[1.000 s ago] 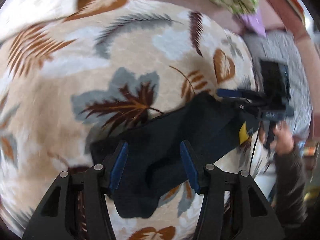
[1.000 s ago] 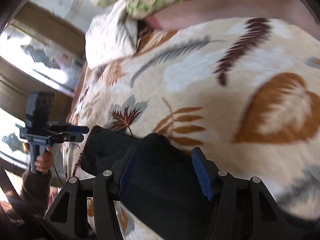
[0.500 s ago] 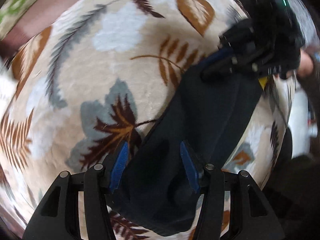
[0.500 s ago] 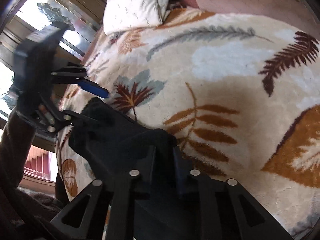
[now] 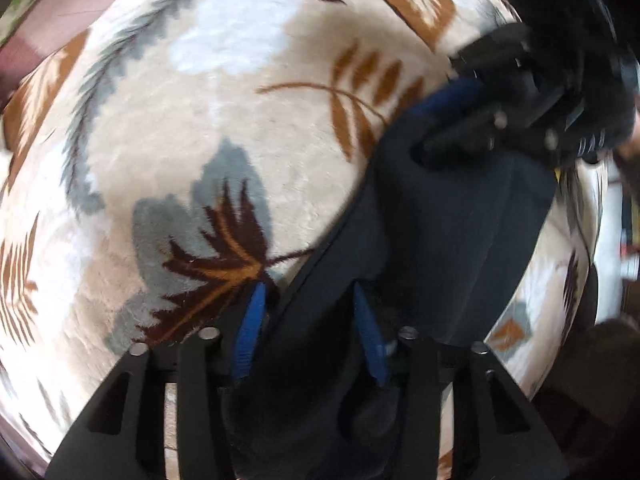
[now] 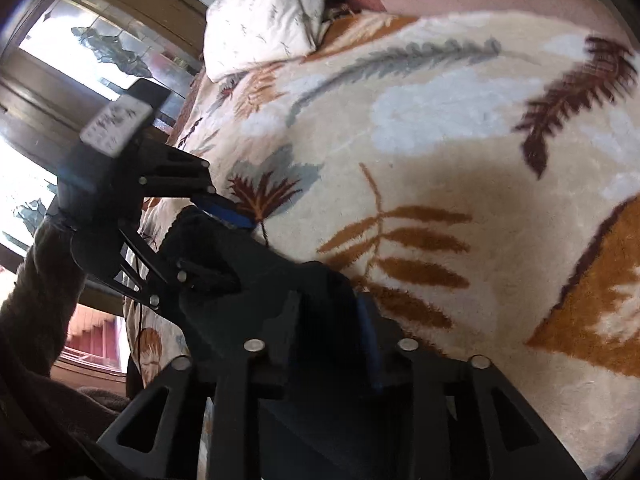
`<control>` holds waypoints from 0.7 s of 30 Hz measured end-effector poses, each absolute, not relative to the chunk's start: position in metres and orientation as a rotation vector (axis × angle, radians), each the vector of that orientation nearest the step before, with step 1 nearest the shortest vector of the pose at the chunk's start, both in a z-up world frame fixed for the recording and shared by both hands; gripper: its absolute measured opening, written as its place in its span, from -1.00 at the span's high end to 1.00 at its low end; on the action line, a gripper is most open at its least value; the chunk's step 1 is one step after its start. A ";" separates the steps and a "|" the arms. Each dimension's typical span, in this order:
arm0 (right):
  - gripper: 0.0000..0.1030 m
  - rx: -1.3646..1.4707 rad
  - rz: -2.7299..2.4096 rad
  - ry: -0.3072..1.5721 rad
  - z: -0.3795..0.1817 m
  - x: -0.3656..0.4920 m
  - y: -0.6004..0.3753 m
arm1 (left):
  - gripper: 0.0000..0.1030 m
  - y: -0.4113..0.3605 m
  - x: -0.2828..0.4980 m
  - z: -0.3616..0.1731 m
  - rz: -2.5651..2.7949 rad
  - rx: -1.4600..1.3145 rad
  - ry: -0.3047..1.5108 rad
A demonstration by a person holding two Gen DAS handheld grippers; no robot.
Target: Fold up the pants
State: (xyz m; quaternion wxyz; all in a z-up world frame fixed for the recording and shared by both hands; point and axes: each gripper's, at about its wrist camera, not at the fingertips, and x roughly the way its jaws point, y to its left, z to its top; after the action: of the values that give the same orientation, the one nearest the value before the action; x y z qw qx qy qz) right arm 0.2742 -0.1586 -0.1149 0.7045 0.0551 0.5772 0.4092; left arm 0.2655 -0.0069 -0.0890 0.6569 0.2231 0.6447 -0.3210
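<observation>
1. Left gripper [image 5: 308, 328]: its jaws have just been closing and now stand narrow astride a fold of the pants [image 5: 452, 232]. Dark cloth fills the gap between the blue pads [image 5: 250, 324]. Judged a grasp on the near end of the pants, though pad contact is partly masked by the cloth.

2. Right gripper [image 6: 332, 332]: its jaws have just been opening again after pinching almost shut half a second ago. Dark cloth lies between the fingers. Whether the pads press on it cannot be told in the shadow.

3. Change noted: a second ago both grippers stood wide over the pants; both now sit low at opposite ends of the strip. Judgement: each end is being taken up, ready to carry one end over the other. That fold is not yet made.

4. Pants: folded into a long narrow strip, lying on the leaf-patterned blanket [image 5: 224, 128].

5. Left view alone shows the strip's full length and its layered edges.

6. Right view alone shows a pillow [image 6: 264, 20] at the bed's head, a window [image 6: 80, 52], and the sleeve [image 6: 44, 280] behind the left gripper.
</observation>
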 end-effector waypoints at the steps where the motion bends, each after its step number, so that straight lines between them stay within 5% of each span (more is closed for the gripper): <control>1: 0.46 0.098 0.910 1.269 -0.114 0.273 -0.156 | 0.42 -0.005 0.264 -0.087 -0.716 0.493 1.445; 5: 0.75 0.008 0.874 1.223 -0.107 0.265 -0.149 | 0.77 0.008 0.258 -0.076 -0.638 0.480 1.374; 14: 0.80 -0.037 0.791 1.148 -0.098 0.267 -0.152 | 0.78 0.032 0.257 -0.076 -0.552 0.480 1.368; 17: 0.80 -0.029 0.753 1.178 -0.112 0.271 -0.155 | 0.70 0.029 0.254 -0.079 -0.542 0.493 1.357; 20: 0.82 0.005 0.733 1.171 -0.114 0.272 -0.159 | 0.38 0.034 0.254 -0.077 -0.498 0.472 1.358; 21: 0.67 0.014 0.716 1.175 -0.112 0.273 -0.161 | 0.32 0.038 0.253 -0.074 -0.489 0.467 1.360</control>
State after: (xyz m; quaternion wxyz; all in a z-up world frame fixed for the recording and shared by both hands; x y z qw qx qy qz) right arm 0.2726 -0.1608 -0.1121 0.7725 0.0065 0.5423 0.3304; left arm 0.2527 0.0384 -0.0745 0.7255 0.2116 0.6163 -0.2215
